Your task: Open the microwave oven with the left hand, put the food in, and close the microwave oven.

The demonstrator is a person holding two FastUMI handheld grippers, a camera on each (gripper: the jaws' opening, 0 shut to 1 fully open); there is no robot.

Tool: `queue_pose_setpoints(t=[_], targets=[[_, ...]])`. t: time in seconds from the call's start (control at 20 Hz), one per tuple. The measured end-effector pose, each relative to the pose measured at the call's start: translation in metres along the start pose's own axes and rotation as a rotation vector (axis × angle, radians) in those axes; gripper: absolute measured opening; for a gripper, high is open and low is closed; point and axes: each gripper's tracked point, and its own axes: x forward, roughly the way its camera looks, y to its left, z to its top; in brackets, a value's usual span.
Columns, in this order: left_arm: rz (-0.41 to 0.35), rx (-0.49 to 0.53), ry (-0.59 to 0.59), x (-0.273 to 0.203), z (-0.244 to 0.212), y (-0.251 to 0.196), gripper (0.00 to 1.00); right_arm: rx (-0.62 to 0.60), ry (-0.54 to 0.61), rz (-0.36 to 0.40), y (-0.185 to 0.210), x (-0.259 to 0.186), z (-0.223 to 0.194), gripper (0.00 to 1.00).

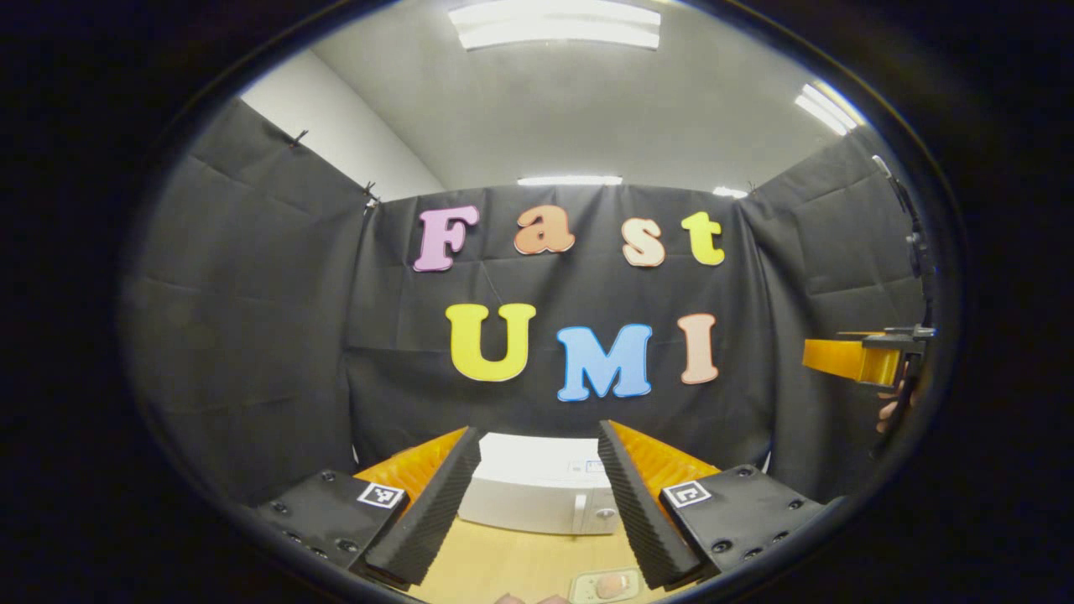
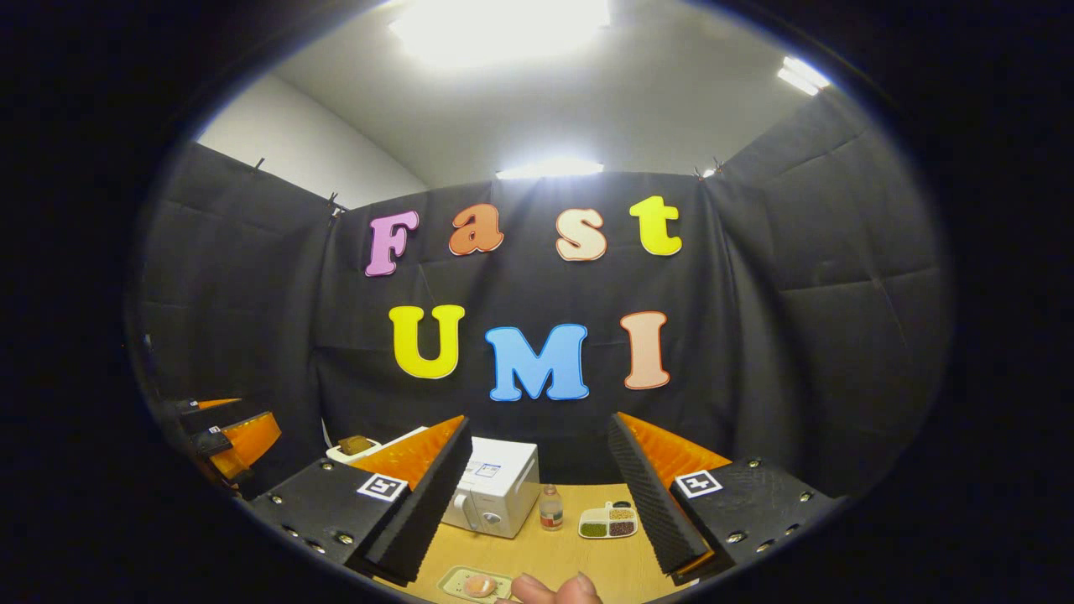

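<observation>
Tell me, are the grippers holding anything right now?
No. The left gripper and right gripper both have open jaws, hanging above the table with nothing between them.

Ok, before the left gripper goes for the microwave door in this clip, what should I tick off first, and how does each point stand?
1. Microwave door shut, ready to be opened: ok; it looks closed in both views.
2. Left gripper open and holding nothing: ok; its fingers stand apart with the microwave seen between them.
3. Right gripper open and holding nothing: ok.
4. Food ready on the table: ok; a small tray with food lies near the front edge.
5. Path to the door free: cannot tell; a bottle and a divided dish stand to the microwave's right.
6. Door handle located: cannot tell; too small to make out.
</observation>
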Motion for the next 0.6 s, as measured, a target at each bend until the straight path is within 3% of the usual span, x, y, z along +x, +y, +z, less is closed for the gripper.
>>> queue_pose_setpoints(t=[0.45,0.6], targets=[[-0.02,0.067,0.056,0.027,-0.046,-0.057,0.96,0.022,0.051,0.032,-0.04,0.008,-0.029,1.0],[-0.036,0.064,0.092,0.045,-0.072,-0.068,0.97,0.028,0.066,-0.005,-0.053,0.014,-0.031,1.0]])
